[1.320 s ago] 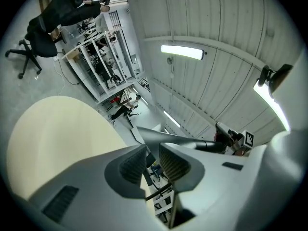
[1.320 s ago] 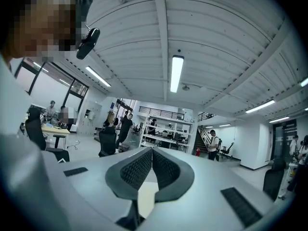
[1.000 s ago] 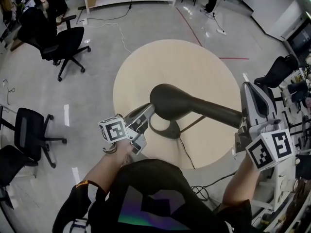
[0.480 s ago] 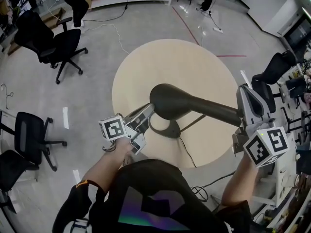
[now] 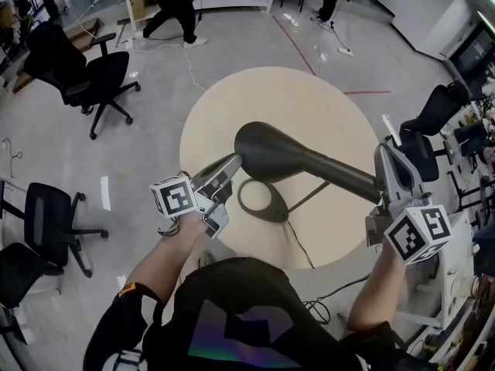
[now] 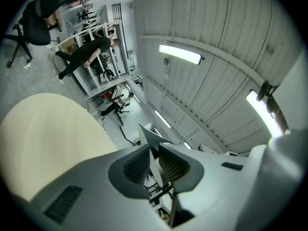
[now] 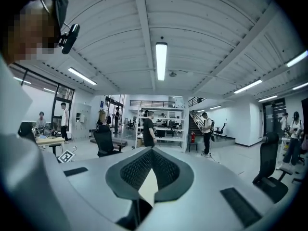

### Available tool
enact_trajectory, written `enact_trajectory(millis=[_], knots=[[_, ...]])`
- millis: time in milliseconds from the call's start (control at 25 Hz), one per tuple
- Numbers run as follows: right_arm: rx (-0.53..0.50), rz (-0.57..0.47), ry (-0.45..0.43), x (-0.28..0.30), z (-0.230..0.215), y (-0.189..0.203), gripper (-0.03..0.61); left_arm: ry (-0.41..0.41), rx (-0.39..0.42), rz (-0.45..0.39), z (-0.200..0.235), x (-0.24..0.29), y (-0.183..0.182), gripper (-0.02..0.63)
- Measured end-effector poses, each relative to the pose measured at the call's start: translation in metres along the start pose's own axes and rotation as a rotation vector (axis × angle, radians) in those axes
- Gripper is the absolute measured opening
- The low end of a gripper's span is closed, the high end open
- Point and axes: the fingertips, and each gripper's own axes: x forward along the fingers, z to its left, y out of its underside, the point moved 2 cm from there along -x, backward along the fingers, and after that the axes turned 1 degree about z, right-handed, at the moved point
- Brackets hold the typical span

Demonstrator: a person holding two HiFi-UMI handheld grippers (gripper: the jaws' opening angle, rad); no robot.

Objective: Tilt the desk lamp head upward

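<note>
A black desk lamp stands on the round beige table (image 5: 309,99). Its cone head (image 5: 263,149) points left, its thick arm (image 5: 340,175) runs right, and its ring base (image 5: 259,201) lies below the head. My left gripper (image 5: 230,165) is shut and its tips rest against the lower left rim of the head. It looks up at the ceiling in the left gripper view (image 6: 155,150), with no lamp in sight. My right gripper (image 5: 386,151) stands shut beside the arm's right end. It holds nothing in the right gripper view (image 7: 152,154).
The lamp's cable (image 5: 298,246) runs off the table's near edge. Black office chairs stand at the left (image 5: 97,72) (image 5: 46,215) and at the right (image 5: 433,118). A person (image 5: 174,2) walks by white shelves at the back. A cluttered bench lines the right edge.
The lamp head has lifted and shifted up-left, so more of the ring base shows. My left gripper rose with it. The right gripper drifted slightly down and left.
</note>
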Motion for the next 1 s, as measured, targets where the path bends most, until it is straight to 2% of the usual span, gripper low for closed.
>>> enact_trajectory(millis=[560,840,1000], knots=[[0.116,0.035,0.100,-0.011,-0.015,0.042,0.014,0.039,0.220,-0.039,-0.062,0.014,-0.067,0.089],[0.179,0.037,0.121,-0.012,-0.019,0.056,0.014,0.070,0.310,-0.055,-0.095,0.027,-0.089,0.084],[0.178,0.036,0.165,-0.016,-0.019,0.064,0.014,0.088,0.365,-0.050,-0.114,0.029,-0.094,0.081]])
